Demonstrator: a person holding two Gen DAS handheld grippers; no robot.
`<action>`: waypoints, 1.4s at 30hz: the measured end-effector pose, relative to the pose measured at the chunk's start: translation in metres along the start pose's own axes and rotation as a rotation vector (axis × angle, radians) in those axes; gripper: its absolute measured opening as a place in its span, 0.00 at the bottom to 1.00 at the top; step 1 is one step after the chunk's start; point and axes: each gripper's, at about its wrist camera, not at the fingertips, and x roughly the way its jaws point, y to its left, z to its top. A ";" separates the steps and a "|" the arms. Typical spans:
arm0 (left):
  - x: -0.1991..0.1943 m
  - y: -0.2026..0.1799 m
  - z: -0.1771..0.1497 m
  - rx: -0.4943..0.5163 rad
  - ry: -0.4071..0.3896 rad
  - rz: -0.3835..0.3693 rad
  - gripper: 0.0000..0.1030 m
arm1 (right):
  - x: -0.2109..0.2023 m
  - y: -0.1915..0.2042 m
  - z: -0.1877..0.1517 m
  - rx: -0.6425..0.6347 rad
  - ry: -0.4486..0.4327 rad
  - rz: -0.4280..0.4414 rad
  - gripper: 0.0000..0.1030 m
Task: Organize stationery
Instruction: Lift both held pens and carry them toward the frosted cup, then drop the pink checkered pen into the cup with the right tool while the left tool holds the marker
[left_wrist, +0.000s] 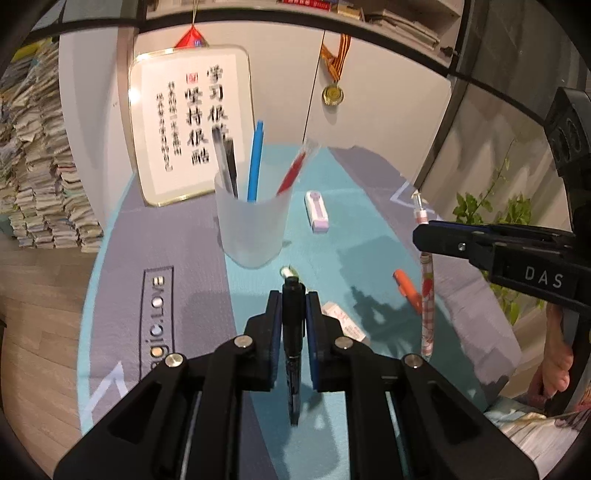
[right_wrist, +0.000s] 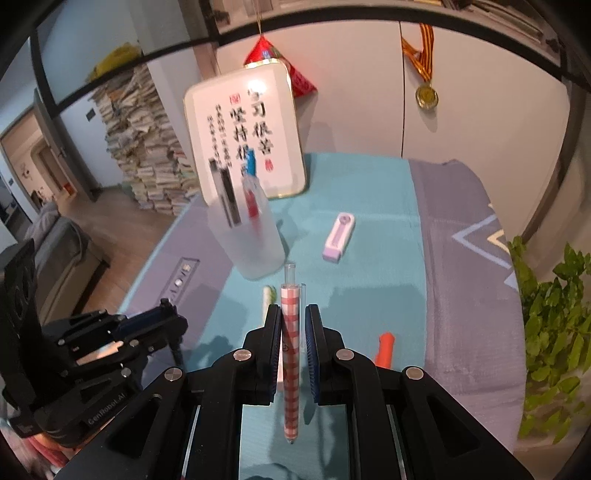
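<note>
My left gripper (left_wrist: 293, 301) is shut on a black pen (left_wrist: 292, 332), held above the mat in front of a frosted pen cup (left_wrist: 251, 229). The cup holds black, blue and red pens. My right gripper (right_wrist: 293, 325) is shut on a red-checked pen (right_wrist: 291, 354); it shows at the right of the left wrist view (left_wrist: 426, 243). The cup shows in the right wrist view (right_wrist: 255, 240) ahead and left. The left gripper (right_wrist: 162, 317) is at the lower left there.
On the teal and grey mat (left_wrist: 184, 258) lie a lilac correction tape (left_wrist: 317, 210), an orange marker (left_wrist: 408, 288), a white eraser (left_wrist: 343, 321) and a small white item (right_wrist: 267, 295). A framed calligraphy sign (left_wrist: 188, 122) leans behind the cup. A plant (right_wrist: 554, 332) stands right.
</note>
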 end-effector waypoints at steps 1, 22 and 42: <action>-0.004 -0.001 0.004 0.004 -0.015 0.002 0.09 | -0.003 0.003 0.002 -0.001 -0.013 0.001 0.12; 0.090 0.002 -0.012 0.071 0.223 0.026 0.21 | 0.002 -0.004 0.018 0.053 -0.047 -0.003 0.12; 0.103 0.014 0.005 -0.005 0.197 0.043 0.12 | 0.014 -0.016 0.015 0.071 -0.031 0.014 0.12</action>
